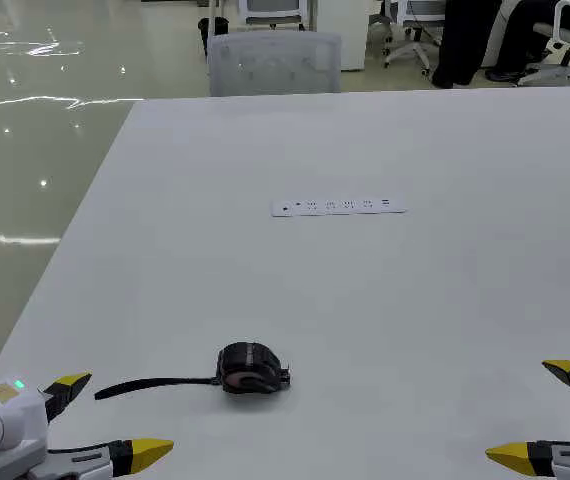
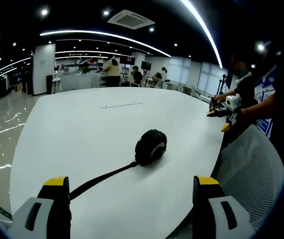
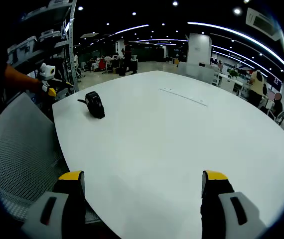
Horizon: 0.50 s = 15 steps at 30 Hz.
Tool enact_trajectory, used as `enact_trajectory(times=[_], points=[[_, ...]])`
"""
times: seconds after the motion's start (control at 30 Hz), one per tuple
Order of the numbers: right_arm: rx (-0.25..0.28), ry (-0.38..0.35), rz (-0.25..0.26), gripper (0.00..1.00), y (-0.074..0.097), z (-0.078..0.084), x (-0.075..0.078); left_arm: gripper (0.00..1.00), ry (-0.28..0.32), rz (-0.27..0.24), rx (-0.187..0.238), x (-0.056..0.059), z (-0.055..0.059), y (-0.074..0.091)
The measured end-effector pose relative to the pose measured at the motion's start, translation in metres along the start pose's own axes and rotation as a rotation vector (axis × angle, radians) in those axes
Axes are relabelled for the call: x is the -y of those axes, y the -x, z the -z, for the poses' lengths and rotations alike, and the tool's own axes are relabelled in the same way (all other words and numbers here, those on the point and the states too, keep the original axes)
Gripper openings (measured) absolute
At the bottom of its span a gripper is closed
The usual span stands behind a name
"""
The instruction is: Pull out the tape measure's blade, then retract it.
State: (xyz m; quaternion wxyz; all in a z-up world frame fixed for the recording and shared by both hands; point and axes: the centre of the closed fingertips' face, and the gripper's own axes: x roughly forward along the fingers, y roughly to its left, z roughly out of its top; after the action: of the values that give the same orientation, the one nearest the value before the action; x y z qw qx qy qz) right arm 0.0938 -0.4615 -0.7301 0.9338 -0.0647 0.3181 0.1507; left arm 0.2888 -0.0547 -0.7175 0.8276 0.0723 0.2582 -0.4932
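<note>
A black tape measure lies on the white table near its front edge, with a black strap trailing to the left. It lies ahead of my left gripper in the left gripper view as the tape measure, and far off as the tape measure in the right gripper view. My left gripper stands open at the bottom left, short of the strap's end. My right gripper is open at the bottom right, well away from the tape measure. Nothing sits between either pair of jaws.
A white power strip lies flat in the middle of the table. A grey mesh chair stands at the far edge. A mesh chair back is close beside the near edge. People sit at desks in the background.
</note>
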Motion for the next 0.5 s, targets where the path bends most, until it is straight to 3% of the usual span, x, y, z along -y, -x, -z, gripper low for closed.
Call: enact_trajectory(times=[0.5], points=[[-0.006, -0.001, 0.004, 1.0, 0.0, -0.0011, 0.0017, 1.0, 0.009, 0.0, 0.005, -0.0024, -0.0032, -0.0027]])
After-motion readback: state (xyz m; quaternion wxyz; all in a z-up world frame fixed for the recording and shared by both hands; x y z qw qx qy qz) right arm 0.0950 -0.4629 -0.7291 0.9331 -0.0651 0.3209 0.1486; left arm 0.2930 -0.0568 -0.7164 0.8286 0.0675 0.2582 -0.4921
